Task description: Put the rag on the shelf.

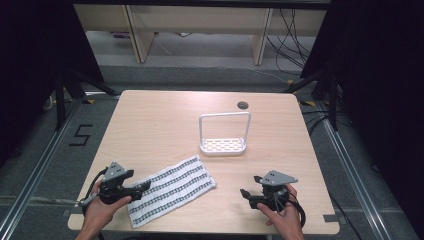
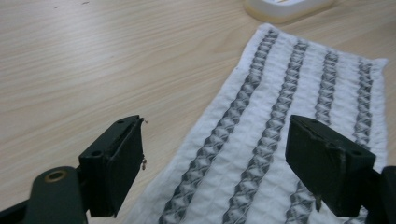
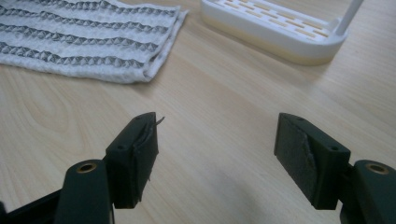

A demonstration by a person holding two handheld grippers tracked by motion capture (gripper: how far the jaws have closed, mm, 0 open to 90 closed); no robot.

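Note:
A white towel (image 1: 172, 190) with dark woven stripes lies flat on the wooden table (image 1: 150, 125), slanting from the front left toward the middle. My left gripper (image 1: 145, 186) is open at the towel's near left end; in the left gripper view its jaws straddle the towel (image 2: 275, 116) just above it. My right gripper (image 1: 245, 192) is open over bare wood at the front right, holding nothing. In the right gripper view the towel (image 3: 84, 42) lies at the upper left and the white rack (image 3: 275, 30) at the upper right.
A white rack (image 1: 222, 145) with a slotted base and a tall hoop handle stands upright mid-table, just behind the towel's far end. A cable hole (image 1: 243, 105) sits near the far edge. Black stands and cables surround the table on the floor.

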